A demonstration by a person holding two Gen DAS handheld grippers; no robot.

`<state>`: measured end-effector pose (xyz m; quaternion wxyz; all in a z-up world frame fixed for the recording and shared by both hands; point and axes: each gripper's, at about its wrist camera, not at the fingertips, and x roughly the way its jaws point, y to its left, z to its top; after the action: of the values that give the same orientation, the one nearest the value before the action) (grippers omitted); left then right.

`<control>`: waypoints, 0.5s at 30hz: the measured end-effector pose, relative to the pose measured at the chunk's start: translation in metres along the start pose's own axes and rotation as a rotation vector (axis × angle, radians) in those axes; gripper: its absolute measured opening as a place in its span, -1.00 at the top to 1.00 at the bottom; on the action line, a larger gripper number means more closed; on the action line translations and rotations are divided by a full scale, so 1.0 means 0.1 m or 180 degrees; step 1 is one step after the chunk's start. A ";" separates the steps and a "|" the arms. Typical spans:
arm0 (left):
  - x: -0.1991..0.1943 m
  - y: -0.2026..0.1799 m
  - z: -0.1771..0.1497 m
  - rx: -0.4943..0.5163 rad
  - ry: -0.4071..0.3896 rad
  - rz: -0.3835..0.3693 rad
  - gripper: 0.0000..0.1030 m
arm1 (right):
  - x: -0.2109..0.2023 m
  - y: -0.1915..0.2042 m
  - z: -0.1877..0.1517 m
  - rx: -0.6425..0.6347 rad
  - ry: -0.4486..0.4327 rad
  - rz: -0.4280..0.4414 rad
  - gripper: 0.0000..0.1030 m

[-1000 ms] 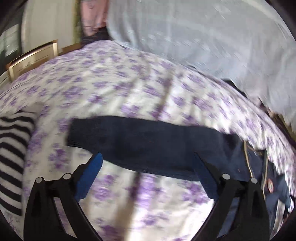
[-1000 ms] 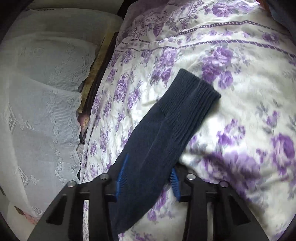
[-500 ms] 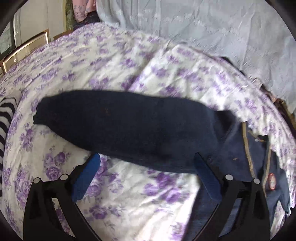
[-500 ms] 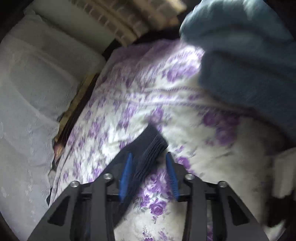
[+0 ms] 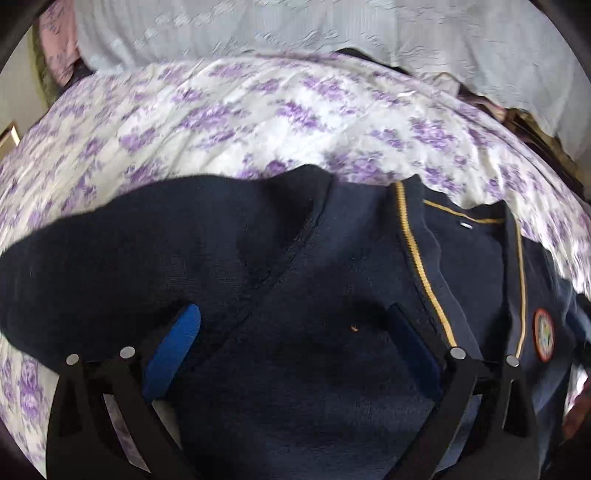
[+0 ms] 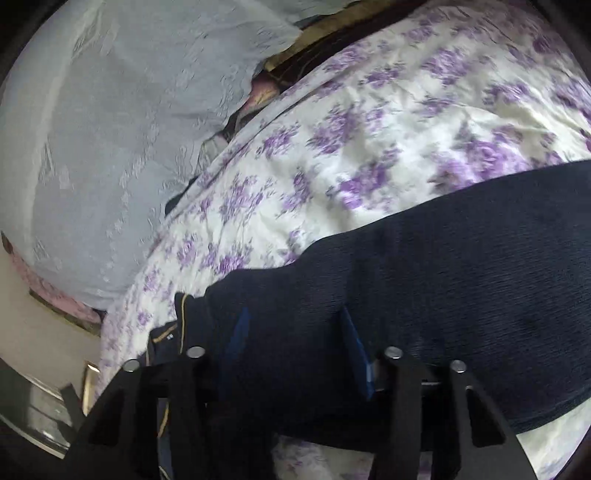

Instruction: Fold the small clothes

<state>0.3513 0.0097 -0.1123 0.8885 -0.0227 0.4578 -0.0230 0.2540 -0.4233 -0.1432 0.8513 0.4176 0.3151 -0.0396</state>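
Note:
A dark navy sock (image 5: 140, 258) lies flat on the purple-flowered bedsheet (image 5: 258, 118), its right end overlapping a navy garment (image 5: 369, 266) with gold stripes and a round badge (image 5: 543, 334). My left gripper (image 5: 295, 332) hovers open and wide just over where the two meet, touching neither as far as I can see. In the right wrist view the same sock (image 6: 461, 258) runs across the frame. My right gripper (image 6: 295, 343) has its jaws opening, with sock fabric lying between the blue pads but not pinched. The gold-striped garment (image 6: 177, 332) peeks out at its left.
White lace cloth (image 5: 295, 33) hangs along the far side of the bed, seen also as lace cloth (image 6: 110, 129) on the left. A dark gap (image 6: 295, 62) with bundled fabric runs between it and the bedsheet (image 6: 369, 129). Bare sheet lies beyond the sock.
The right jaws widened off the sock's end and that view swung onto the sock's middle. The left gripper moved right and lower over the sock and navy garment; the striped cloth left view.

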 end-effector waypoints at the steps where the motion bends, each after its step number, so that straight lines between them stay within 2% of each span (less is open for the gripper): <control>1: -0.05 0.00 -0.01 0.0054 -0.0052 0.0139 -0.91 | -0.12 -0.13 0.08 0.0169 -0.0081 -0.0022 0.07; 2: -0.09 0.01 -0.02 0.0091 -0.0126 0.0403 -0.91 | -0.29 -0.24 0.12 0.0306 -0.0230 -0.0134 0.06; 4: -0.13 0.12 -0.03 0.0103 -0.0238 0.0968 -0.92 | -0.60 -0.52 0.20 0.0489 -0.0605 -0.0619 0.05; 5: -0.13 0.25 -0.03 0.0019 -0.0193 0.1136 -0.92 | -0.77 -0.68 0.22 0.0612 -0.0807 -0.0848 0.06; 6: -0.15 0.42 -0.03 -0.0159 -0.0132 0.1096 -0.92 | -0.93 -0.84 0.21 0.0768 -0.0983 -0.1012 0.07; 7: -0.19 0.59 -0.05 -0.0374 -0.0105 0.0955 -0.92 | -1.06 -0.95 0.18 0.0924 -0.1108 -0.1001 0.10; 8: -0.25 0.71 -0.08 -0.0542 -0.0111 0.0856 -0.92 | -1.12 -0.98 0.15 0.1008 -0.1130 -0.0955 0.05; 9: -0.35 0.79 -0.13 -0.0678 -0.0166 0.0760 -0.91 | -1.18 -0.88 0.11 0.0965 -0.1148 -0.1060 -0.19; 10: -0.45 0.79 -0.17 -0.0712 -0.0236 0.0671 -0.91 | -1.21 -0.69 0.05 0.0742 -0.1202 -0.1047 -0.29; 12: -0.63 0.62 -0.22 -0.0597 -0.0346 0.0471 -0.91 | -1.10 -0.08 -0.13 -0.0055 -0.1136 -0.0933 -0.40; 13: -0.71 0.44 -0.26 -0.0465 -0.0387 0.0313 -0.91 | -0.98 0.26 -0.26 -0.0488 -0.0988 -0.0867 -0.48; 15: -0.76 0.03 -0.40 -0.0087 -0.0365 0.0037 -0.91 | -0.68 0.82 -0.59 -0.1151 -0.0669 -0.0691 -0.50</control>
<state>0.2743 0.0164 -0.0736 0.9130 -0.0335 0.4065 -0.0102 0.1973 -0.3401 -0.0753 0.9311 0.2157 0.2697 -0.1171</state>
